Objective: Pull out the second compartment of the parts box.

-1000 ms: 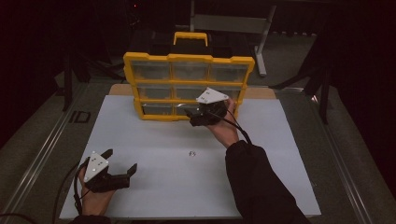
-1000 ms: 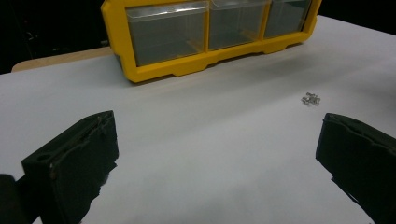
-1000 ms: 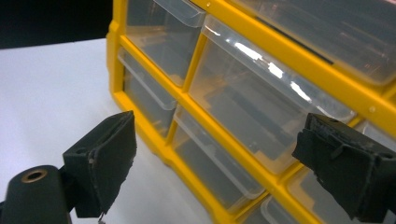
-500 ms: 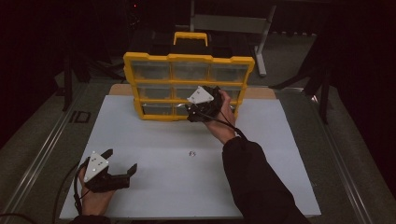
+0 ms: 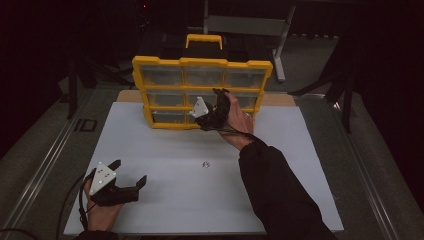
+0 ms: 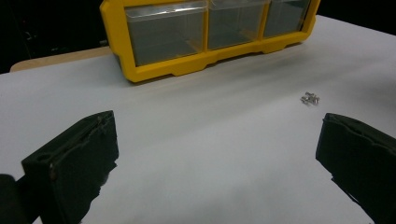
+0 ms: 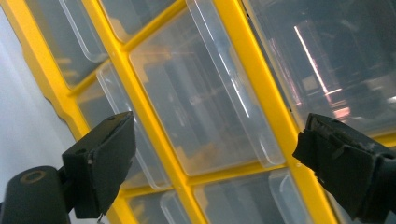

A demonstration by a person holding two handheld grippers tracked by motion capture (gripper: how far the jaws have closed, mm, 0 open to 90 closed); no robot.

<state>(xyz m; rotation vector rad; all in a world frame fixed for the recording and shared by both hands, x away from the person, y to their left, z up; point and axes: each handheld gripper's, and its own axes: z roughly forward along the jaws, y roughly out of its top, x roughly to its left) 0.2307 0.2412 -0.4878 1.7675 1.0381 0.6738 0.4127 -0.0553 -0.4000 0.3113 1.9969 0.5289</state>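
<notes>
While the yellow organizer stands upright at the far middle of the white counter, its clear drawers facing the person, the right claw is raised against its front, at the middle row near the centre. In the right gripper view its two black jaws stand wide apart, with a clear drawer of the organizer framed between them and close ahead; whether either jaw touches the plastic I cannot tell. That view is tilted, so the yellow dividers run on a slant. The left claw rests low at the near left of the counter, well apart from the organizer, and its jaws are spread wide with nothing between them. In the left gripper view a few small silver screws lie loose on the bare counter between that claw and the organizer; in the high view they appear as a tiny speck near the counter's middle.
</notes>
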